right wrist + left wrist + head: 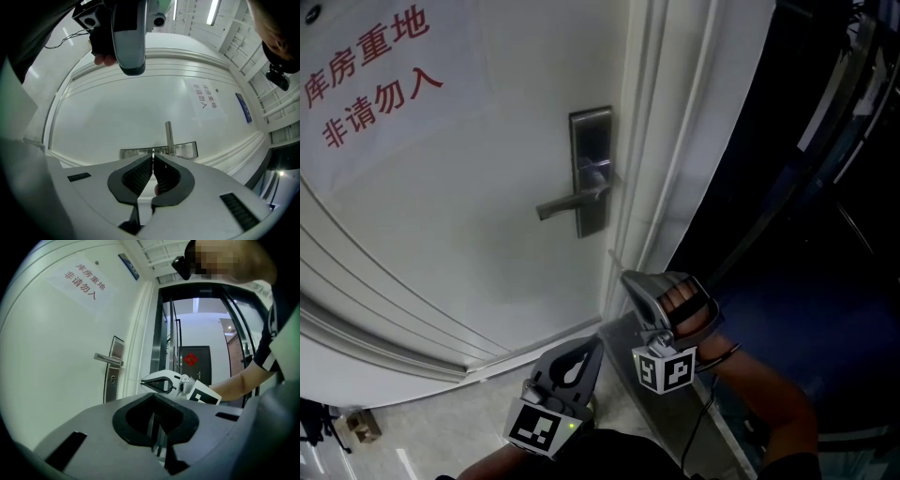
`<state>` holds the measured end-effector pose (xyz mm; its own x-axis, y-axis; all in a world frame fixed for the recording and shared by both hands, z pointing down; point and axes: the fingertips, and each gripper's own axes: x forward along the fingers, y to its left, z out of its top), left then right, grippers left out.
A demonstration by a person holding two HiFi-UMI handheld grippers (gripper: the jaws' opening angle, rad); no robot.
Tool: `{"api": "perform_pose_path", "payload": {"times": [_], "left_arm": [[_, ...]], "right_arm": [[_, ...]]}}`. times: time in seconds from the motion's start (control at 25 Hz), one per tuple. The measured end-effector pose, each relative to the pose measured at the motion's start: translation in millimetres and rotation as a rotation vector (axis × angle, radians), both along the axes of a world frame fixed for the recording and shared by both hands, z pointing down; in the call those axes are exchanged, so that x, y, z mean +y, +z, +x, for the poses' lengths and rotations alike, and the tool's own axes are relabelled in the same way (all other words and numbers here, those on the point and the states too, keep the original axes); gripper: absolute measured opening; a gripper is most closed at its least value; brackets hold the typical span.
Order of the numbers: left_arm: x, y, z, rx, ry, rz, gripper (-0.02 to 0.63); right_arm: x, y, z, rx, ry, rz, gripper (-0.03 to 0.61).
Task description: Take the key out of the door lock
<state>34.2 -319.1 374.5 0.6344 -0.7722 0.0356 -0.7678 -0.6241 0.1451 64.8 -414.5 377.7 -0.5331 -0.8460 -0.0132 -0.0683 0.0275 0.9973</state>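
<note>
Head view: the right tool [630,279], jaws pressed together on a thin key [615,258], hangs below and to the right of the lock plate [591,141] on a white door [469,206]. The key is clear of the plate, level with the door's edge beside the frame [666,141]. The left tool [592,349] is closed on nothing and sits lower, over the floor [441,431], with open room around both. Left gripper view: its own jaws meet with nothing between them. Beyond them the right tool [143,381] points its tip toward the plate [112,380] under the lever [108,358], well apart from it. Right gripper view: the pads clamp the key's sliver [153,151] at the tip, the plate [187,150] lying behind it.
</note>
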Motion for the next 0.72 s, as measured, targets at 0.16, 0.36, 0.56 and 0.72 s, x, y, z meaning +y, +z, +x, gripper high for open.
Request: {"api": "perform_pose_path", "payload": {"times": [0.16,0.36,0.56,0.72], "left_arm": [[10.9,-7.1,7.9,0.002,0.003,0.012,0.006],[22.8,-11.2,18.8,0.001,0.012,0.03,0.006],[33.3,-15.6,22.7,0.003,0.016,0.043,0.006],[43.3,-18.8,22.1,0.002,0.02,0.047,0.006]], "right_arm": [[14.2,-5.3,4.7,0.005,0.005,-0.01,0.02],[26.4,-7.3,12.6,0.007,0.012,-0.018,0.02],[38.4,-8.2,13.5,0.014,0.007,-0.021,0.02],[49.5,-8.7,12.0,0.016,0.007,-0.029,0.02]]}}
